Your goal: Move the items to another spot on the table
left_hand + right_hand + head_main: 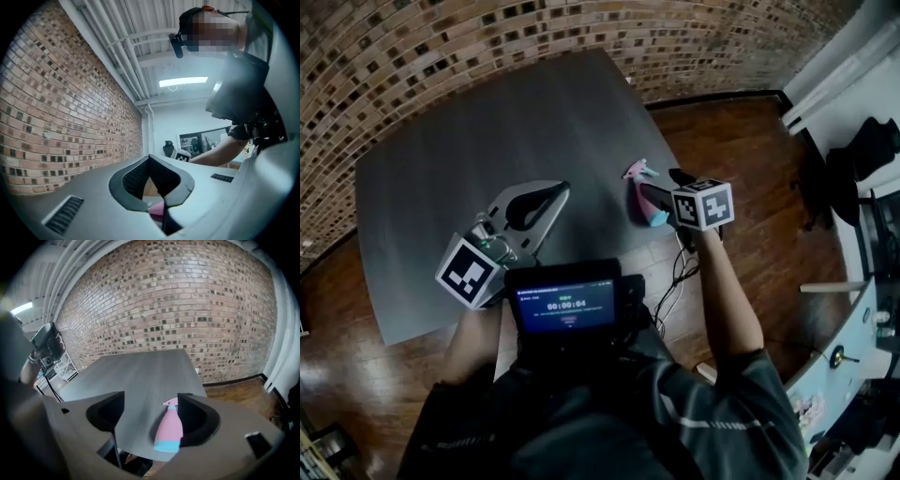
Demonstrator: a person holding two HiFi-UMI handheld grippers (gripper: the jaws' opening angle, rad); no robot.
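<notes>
From the head view, note the pink spray bottle (646, 200), seemingly upright by the right edge of the desk (469, 141), just ahead of the right tool (664, 186) and well apart from the left tool (562, 190). In the left gripper view, read jaws closed together on nothing. In the right gripper view, see jaws spread wide, bottle between them beside the right-hand jaw, not yet pinched.

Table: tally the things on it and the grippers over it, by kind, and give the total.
Spray bottle, pink with a blue band: 1
Hand-held grippers: 2 (left gripper, right gripper)
Total: 3
</notes>
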